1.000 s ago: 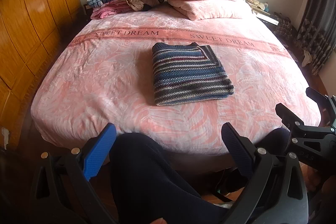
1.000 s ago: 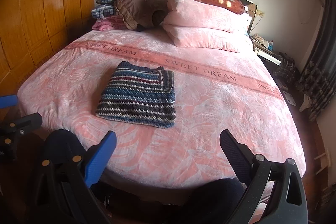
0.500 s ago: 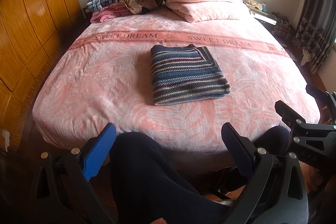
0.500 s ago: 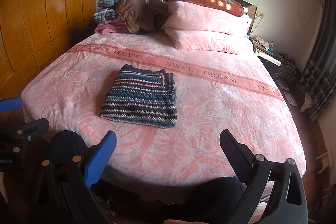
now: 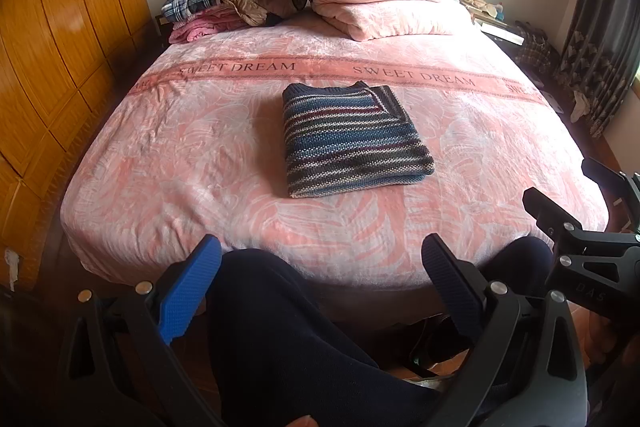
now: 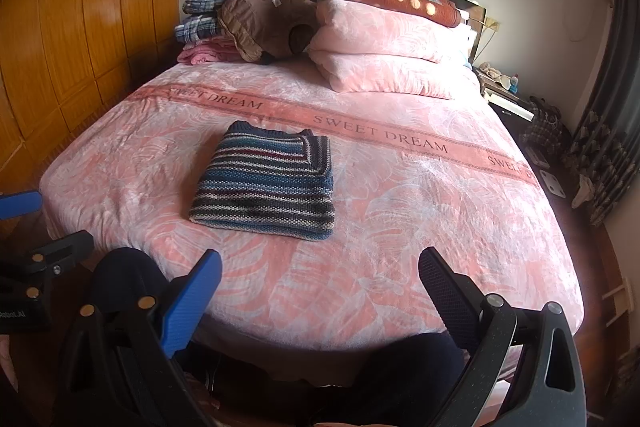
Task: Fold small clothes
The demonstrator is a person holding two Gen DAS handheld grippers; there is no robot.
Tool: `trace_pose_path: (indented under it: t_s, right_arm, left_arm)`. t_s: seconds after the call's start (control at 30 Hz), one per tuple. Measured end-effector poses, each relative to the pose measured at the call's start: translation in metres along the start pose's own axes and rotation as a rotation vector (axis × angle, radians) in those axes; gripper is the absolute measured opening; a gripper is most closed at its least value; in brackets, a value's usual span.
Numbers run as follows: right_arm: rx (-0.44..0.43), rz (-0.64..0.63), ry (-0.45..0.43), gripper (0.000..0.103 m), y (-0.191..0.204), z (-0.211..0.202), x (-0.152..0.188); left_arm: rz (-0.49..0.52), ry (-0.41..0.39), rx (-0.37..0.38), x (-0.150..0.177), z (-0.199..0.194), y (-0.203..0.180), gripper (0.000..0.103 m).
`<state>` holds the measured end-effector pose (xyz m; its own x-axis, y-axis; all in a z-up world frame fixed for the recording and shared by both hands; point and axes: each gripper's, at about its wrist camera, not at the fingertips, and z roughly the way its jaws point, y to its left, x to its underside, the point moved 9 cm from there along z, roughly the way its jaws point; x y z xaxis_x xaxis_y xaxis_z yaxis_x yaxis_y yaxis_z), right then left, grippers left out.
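Striped knit sweater [image 5: 352,139] is sitting folded into a neat rectangle mid-frame on the pink bed [image 5: 160,155], pretty much done by the look of it. Left claw [image 5: 320,291] and right claw [image 6: 320,303] both hang at the bottom of frame off the bed's near edge, spread wide with nothing in them. Sweater lies straight ahead and well apart from both, long side running across; I'd guess neither is clearly closer.
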<state>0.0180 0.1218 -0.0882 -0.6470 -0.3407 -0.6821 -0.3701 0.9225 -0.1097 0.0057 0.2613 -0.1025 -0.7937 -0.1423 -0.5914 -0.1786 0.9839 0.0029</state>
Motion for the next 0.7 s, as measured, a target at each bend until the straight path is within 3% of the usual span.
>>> trace_pose_path:
  t_s: [0.37,0.57,0.63,0.7]
  right_arm:
    - [-0.018,0.025,0.013,0.099,-0.002,0.004,0.004]
    - [-0.136,0.132,0.121,0.099,-0.005,0.020,0.011]
    - [-0.215,0.146,0.090,0.099,-0.001,0.017,0.010]
    - [-0.238,0.180,0.037,0.099,-0.002,0.011,0.009]
  left_arm:
    - [0.001,0.003,-0.001,0.003,0.000,-0.002,0.100]
    - [0.002,0.004,0.003,0.005,0.001,-0.002,0.100]
    - [0.001,0.005,0.006,0.005,0.001,-0.003,0.100]
    - [0.001,0.007,0.009,0.008,0.006,-0.003,0.100]
